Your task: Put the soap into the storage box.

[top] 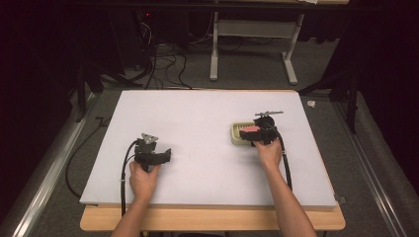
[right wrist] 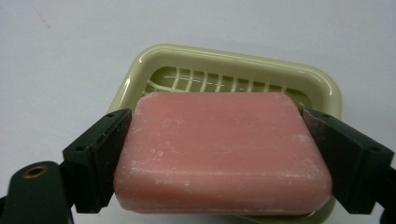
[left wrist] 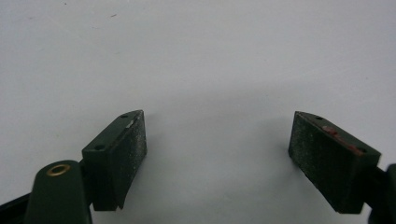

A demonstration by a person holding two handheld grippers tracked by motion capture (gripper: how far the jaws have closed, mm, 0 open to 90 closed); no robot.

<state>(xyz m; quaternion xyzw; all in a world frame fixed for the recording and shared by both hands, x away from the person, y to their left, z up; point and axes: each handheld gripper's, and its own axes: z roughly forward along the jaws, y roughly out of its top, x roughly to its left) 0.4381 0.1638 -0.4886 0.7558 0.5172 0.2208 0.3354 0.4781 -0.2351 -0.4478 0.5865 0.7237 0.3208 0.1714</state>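
Clamping the pink soap bar (right wrist: 223, 151) end to end, the right gripper (right wrist: 219, 158) holds it just over the slatted soap dish (right wrist: 322, 86); release remains. The left gripper (left wrist: 217, 154) rests open, empty, on the white table (top: 197, 123).

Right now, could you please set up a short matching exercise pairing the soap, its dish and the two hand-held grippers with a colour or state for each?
Things:
1. soap bar
2. soap dish
3. left hand-held gripper
4. right hand-held gripper

Colour or state:
A. open, nothing between its jaws
B. pale green, with a slatted floor
C. pink
D. shut on the bar, above the dish

Pairs: 1-C, 2-B, 3-A, 4-D
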